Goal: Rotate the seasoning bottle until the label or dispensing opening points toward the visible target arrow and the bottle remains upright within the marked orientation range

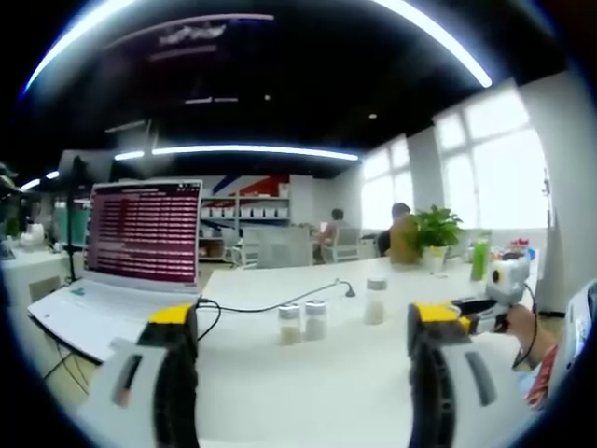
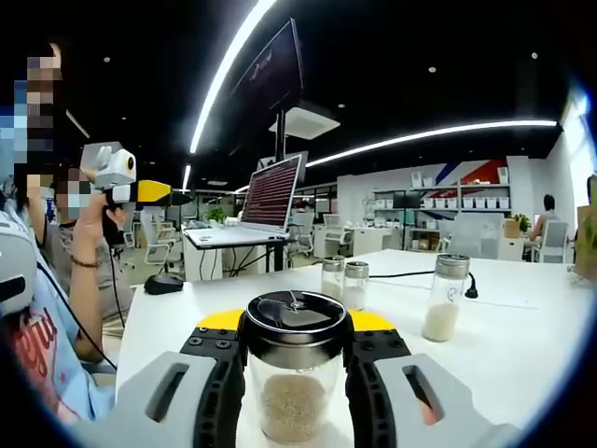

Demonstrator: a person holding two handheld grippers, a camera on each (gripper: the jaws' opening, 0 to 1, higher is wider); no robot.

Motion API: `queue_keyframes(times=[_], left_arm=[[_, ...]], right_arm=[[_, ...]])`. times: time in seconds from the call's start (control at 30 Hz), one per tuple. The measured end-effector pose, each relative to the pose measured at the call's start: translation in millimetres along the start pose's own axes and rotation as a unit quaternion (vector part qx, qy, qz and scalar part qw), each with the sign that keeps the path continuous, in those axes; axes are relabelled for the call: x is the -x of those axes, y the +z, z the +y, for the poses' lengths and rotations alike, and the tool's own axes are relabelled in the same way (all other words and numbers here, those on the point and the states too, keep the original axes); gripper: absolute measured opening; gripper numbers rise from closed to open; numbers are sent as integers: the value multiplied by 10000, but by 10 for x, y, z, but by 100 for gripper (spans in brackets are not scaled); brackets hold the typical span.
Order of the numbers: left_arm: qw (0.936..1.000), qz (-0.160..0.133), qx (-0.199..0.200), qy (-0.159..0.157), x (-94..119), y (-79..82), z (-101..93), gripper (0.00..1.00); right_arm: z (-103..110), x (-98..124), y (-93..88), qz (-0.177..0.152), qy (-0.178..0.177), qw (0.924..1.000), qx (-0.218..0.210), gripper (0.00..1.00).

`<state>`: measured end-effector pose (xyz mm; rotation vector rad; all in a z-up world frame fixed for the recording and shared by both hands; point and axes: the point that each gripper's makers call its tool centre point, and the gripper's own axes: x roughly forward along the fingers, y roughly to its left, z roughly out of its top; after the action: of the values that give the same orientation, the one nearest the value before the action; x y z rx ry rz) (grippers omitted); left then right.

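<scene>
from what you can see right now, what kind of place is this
Probably an open-plan office or lab. A laptop sits open on the white table, wall shelves hold rows of boxes, and people sit at desks by the windows.

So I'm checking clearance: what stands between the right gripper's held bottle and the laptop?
In the right gripper view, two small shakers stand on the table between the held seasoning bottle and the laptop.
</scene>
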<state>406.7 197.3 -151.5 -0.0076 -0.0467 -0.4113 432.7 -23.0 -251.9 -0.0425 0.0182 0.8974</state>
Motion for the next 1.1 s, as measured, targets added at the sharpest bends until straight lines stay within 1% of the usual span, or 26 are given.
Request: queue_keyframes(times=[0.17,0.37,0.5,0.97,1.1], left_arm=[[10000,22,6,15,-4,-1,16,99],[10000,20,-9,9,15,15,14,99],[10000,15,-11,25,18,12,8,99],[10000,29,-37,9,3,6,-21,99],[10000,11,-58,8,7,13,-34,99]], right_arm=[[-1,3,-2,43,-189,9998,2,40],[-43,-2,-2,62,-307,9995,1,40],[-65,-6,5,36,-478,9989,6,40],[-93,-4,21,-38,-742,9972,-10,40],[-93,-11,21,-110,-883,9960,-8,40]])
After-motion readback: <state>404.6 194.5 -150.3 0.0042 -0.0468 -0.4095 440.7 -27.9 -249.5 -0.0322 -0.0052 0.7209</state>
